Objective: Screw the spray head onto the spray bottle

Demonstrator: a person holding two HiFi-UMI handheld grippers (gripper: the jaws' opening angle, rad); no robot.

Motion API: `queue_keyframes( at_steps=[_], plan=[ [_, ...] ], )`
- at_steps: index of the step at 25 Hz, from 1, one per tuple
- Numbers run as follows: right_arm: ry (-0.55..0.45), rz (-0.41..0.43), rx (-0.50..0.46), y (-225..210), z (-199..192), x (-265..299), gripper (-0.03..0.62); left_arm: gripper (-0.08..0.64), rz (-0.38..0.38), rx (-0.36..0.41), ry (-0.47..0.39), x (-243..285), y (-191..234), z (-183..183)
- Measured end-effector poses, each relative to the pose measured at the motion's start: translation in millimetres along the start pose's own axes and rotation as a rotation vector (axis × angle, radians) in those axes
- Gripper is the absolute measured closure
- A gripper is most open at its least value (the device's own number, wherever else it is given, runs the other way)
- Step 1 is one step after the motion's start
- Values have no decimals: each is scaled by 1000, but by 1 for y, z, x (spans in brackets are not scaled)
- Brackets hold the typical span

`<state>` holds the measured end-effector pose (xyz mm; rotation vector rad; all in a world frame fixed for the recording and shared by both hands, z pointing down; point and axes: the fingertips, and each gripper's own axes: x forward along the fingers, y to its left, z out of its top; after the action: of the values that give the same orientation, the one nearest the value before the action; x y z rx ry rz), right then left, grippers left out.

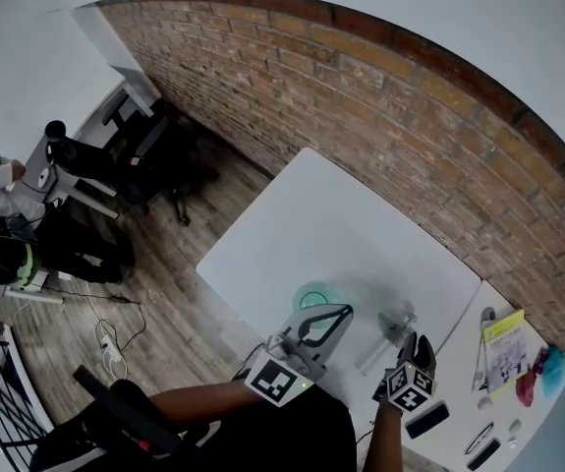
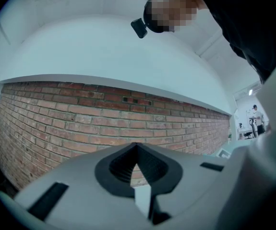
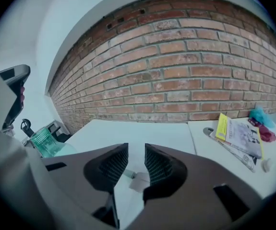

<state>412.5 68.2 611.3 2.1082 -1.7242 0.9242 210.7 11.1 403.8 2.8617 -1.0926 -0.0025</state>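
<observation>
Head view looks steeply down on a white table [image 1: 341,214] set against a brick wall [image 1: 380,96], with both tools low over its near edge. On that side the left gripper [image 1: 346,312] has its fingers pressed together with nothing between them. The left gripper view agrees, as the two pads meet at a point and only brick shows beyond. The green see-through spray bottle [image 1: 313,294] stands upright just to the left of those closed fingertips, near them but, as far as I can tell, untouched. The right gripper [image 1: 417,348] holds its fingers a narrow way apart and empty. Just beyond its fingertips the spray head [image 1: 396,323] lies on the table. Its long axis slants from the pale head at the far end back toward the person along the thin dip tube [image 1: 368,360], which passes to the left of the right fingers. In the right gripper view a pale piece with a short run of clear tube [image 3: 138,180] shows through the gap, farther on than the pads rather than between them. There the bottle [image 3: 44,140] sits well off to the left. I judge the right hand the nearer one to the spray head, so the pick-up falls to it. The gap must straddle the head across its axis, and the left fingers must open before they can steady the bottle.
</observation>
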Motion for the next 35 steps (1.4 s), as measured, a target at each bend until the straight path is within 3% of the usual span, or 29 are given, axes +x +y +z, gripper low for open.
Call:
queue_keyframes(
  at_steps=[4, 13, 35],
  plan=[
    [58, -3, 40, -10, -13, 18, 497, 561, 18, 10, 8, 1, 5, -3],
    [199, 17, 28, -18, -44, 66, 489, 561, 34, 31, 32, 5, 9, -8],
    [454, -52, 137, -45, -90, 112, 467, 561, 47, 22, 54, 10, 15, -17]
  ],
)
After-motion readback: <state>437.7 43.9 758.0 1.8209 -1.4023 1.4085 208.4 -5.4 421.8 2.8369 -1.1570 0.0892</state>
